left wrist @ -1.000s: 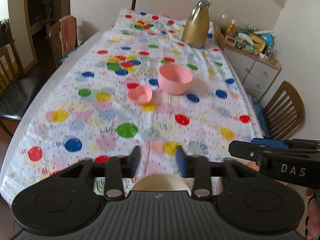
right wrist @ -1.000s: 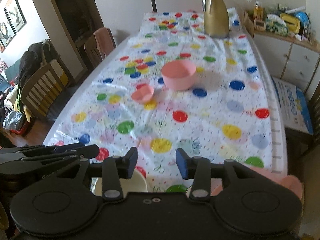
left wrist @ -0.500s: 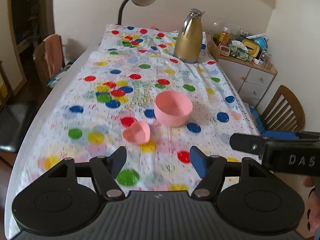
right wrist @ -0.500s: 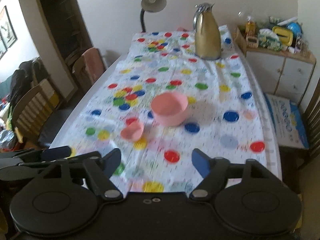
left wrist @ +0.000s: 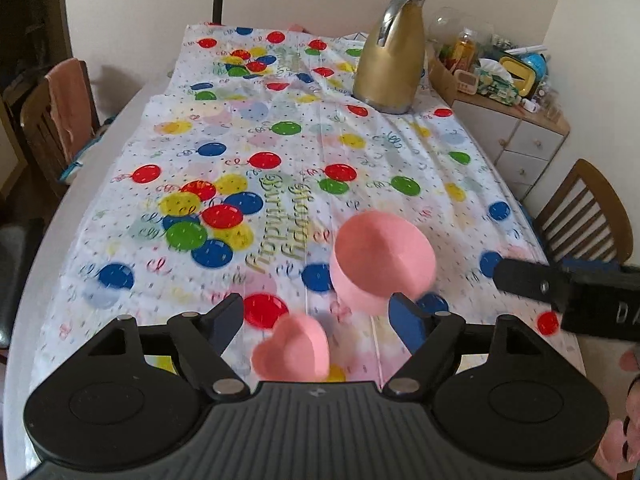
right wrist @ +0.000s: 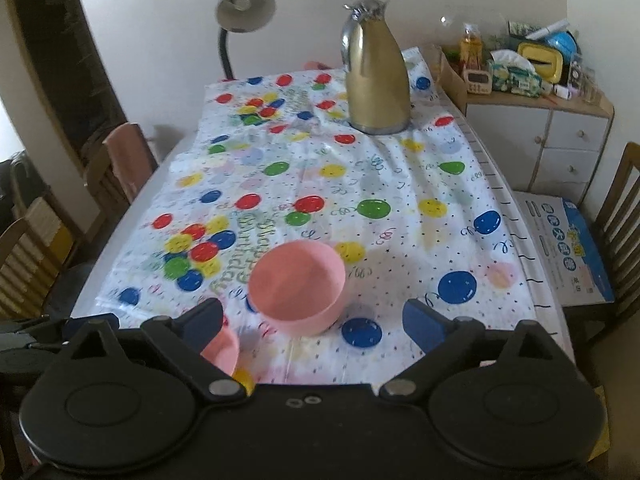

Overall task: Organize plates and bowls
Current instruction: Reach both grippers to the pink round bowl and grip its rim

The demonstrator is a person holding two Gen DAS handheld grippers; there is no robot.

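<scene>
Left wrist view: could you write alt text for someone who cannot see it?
The left tool, its jaws opening and nothing gripped, frames a small pink heart-shaped dish on a balloon-print tablecloth. A bigger pink bowl sits just beyond, a gold jug farther back.

Large round pink bowl upright, empty, on surface just ahead of right claw. Small heart-shaped pink dish upright between left claw tips, left of bowl, apart.
</scene>
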